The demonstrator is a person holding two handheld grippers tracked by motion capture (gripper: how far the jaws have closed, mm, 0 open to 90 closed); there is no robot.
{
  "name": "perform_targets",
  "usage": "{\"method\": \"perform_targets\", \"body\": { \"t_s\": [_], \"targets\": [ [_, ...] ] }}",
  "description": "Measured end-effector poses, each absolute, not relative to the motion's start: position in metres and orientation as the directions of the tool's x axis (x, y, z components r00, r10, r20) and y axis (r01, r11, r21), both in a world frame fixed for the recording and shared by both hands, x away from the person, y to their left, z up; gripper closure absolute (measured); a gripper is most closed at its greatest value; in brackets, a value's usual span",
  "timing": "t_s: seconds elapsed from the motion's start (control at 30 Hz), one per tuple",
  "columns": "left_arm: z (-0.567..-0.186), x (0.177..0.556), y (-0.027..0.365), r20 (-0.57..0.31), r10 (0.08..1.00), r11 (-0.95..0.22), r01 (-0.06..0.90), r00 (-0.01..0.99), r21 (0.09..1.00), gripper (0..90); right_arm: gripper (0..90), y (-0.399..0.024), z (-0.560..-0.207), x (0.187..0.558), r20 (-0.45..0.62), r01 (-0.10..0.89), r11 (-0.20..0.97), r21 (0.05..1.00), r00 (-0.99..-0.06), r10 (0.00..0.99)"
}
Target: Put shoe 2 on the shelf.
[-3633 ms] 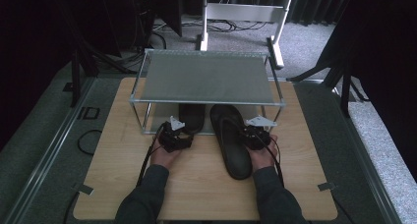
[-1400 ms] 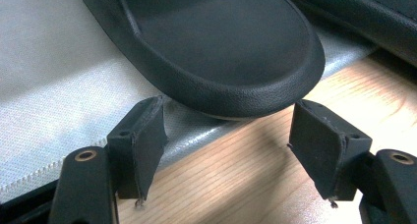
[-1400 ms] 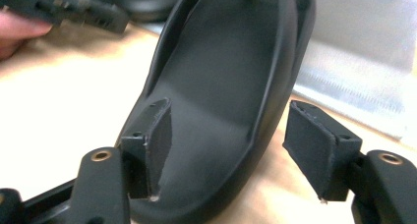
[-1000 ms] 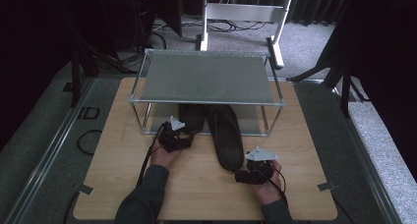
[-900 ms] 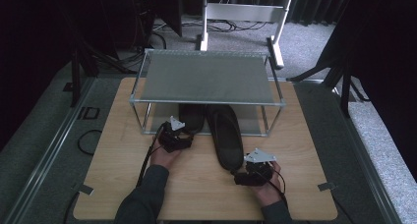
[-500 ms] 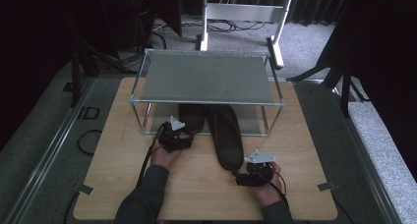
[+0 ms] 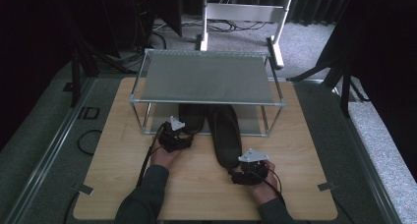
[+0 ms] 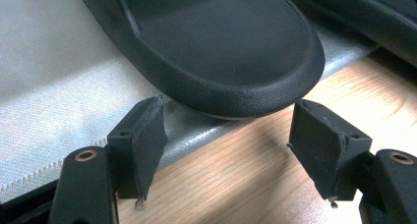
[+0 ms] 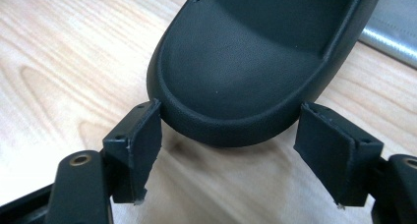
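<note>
Two black slippers lie toe-first under a metal rack [image 7: 206,76]. The left slipper [image 7: 192,117] [image 8: 221,47] is mostly beneath it, its heel over the edge of a grey mat [image 8: 59,86]. My left gripper [image 7: 183,135] [image 8: 226,108] is shut on that heel, one pad touching each side. The right slipper [image 7: 226,135] [image 9: 246,62] sticks out onto the wooden table [image 7: 295,184]. My right gripper [image 7: 238,170] [image 9: 231,108] sits at its heel. Its jaws have just been closing, with the heel's rounded end between the pads, and they stand open.
The rack's flat shelf top is bare, and its thin legs [image 7: 269,123] stand on either side of the slippers. Bare wood lies left and right of both hands. Cables [image 7: 91,140] trail off the table's left edge.
Since the earliest frame my right hand has drawn back from beside the right slipper to its heel, and that slipper lies a little farther under the rack. The left hand has stayed put.
</note>
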State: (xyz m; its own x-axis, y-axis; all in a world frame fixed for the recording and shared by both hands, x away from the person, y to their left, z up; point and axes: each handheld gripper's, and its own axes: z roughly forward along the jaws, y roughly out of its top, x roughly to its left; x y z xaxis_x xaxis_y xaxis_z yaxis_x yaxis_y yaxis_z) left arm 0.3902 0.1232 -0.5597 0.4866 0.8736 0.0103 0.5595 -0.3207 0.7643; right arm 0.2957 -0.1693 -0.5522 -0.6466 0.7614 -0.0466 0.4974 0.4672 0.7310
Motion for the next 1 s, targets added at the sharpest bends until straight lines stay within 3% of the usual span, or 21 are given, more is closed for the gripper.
{"method": "perform_targets", "body": {
  "t_s": [1.0],
  "targets": [
    [-0.56,0.391,0.123,0.007,0.874,-0.319,0.561,0.487,0.764,30.6,31.6,-0.137,-0.54,0.343,-0.037,0.494,0.398,0.773,-0.591,0.806]
  ]
}}
